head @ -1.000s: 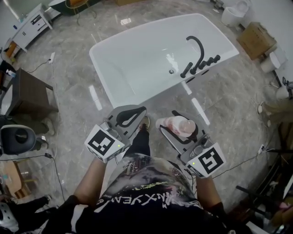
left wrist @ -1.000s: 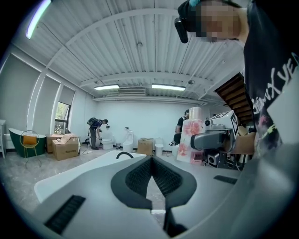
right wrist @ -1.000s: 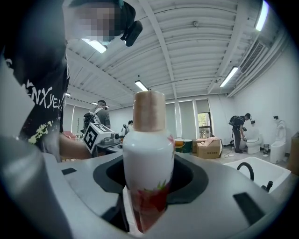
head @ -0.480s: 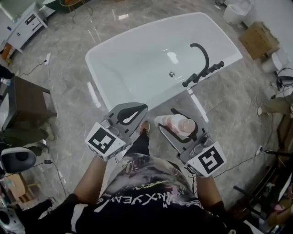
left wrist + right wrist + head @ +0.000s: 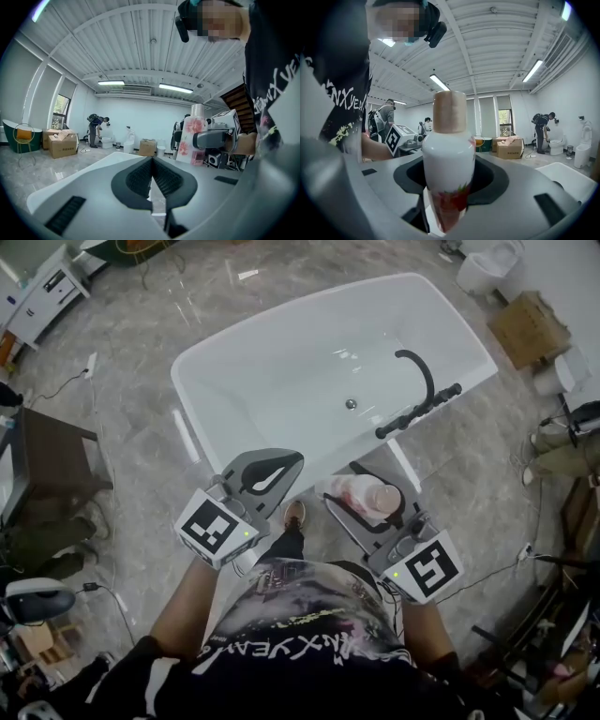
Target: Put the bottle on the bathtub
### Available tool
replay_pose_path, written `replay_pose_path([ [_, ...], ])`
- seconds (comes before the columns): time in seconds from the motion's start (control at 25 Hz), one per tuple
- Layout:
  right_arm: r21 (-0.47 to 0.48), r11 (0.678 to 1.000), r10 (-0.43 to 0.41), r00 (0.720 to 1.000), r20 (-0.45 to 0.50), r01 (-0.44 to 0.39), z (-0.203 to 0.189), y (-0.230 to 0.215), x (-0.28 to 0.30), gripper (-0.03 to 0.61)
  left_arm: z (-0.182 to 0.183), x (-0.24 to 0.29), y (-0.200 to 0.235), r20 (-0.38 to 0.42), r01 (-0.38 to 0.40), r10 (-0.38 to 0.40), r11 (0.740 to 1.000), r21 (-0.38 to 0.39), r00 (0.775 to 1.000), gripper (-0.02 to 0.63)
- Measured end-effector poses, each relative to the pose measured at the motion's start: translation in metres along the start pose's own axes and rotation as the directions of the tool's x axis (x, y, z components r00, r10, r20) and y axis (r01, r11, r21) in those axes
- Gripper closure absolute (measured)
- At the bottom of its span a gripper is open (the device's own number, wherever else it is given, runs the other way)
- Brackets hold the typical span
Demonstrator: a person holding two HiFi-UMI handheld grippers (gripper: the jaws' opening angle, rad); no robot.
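Change over the last second: in head view the bathtub (image 5: 202, 423) has slid down-frame toward both grippers, so the person is closing in on it. Its near long edge, the one with the black faucet (image 5: 419, 395), now sits close ahead of the jaws.

Grip unchanged. The right gripper (image 5: 345, 486) has its jaws partway open and clamped on the lower body of the bottle (image 5: 364, 495), cap up and clear of the pads. The bottle is still in the air over the floor, short of the tub's near edge and not over the rim yet.

The left gripper (image 5: 292, 460) has its jaws closed together with nothing in them, riding alongside.

My read: still the carry/approach step, placement not started. What's left is the last bit of approach, then setting the base flat on the near edge. Narrow ledge plus tall bottle, so the risk is tipping into the tub
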State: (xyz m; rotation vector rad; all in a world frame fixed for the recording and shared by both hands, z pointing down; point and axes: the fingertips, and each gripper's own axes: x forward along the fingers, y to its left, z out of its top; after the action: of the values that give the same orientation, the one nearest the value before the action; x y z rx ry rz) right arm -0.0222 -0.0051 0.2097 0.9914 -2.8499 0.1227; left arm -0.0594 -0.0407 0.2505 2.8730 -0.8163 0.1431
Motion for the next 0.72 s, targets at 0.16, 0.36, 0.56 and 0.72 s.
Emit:
replay_pose_path([
  [0.16, -0.005, 1.0, 0.012, 1.0, -0.014, -0.012, 0.0, -0.012, 0.022, 0.364, 0.0, 0.005, 0.025, 0.001, -0.002, 0.002, 1.0, -0.005, 1.0, 0.603],
  [0.36, -0.014, 0.999, 0.034, 0.999, -0.021, -0.034, -0.001, -0.022, 0.051, 0.364, -0.004, 0.008, 0.052, -0.004, -0.008, 0.008, 1.0, -0.005, 1.0, 0.603],
  [0.56, -0.01, 1.0, 0.029, 1.0, -0.012, -0.029, 0.008, -0.039, 0.074, 0.364, 0.007, 0.017, 0.077, -0.007, 0.002, -0.002, 1.0, 0.017, 1.0, 0.603],
  [0.72, 0.001, 1.0, 0.028, 0.999, -0.015, -0.028, 0.009, -0.054, 0.082, 0.364, 0.014, 0.029, 0.087, -0.002, 0.003, -0.003, 1.0, 0.016, 1.0, 0.603],
])
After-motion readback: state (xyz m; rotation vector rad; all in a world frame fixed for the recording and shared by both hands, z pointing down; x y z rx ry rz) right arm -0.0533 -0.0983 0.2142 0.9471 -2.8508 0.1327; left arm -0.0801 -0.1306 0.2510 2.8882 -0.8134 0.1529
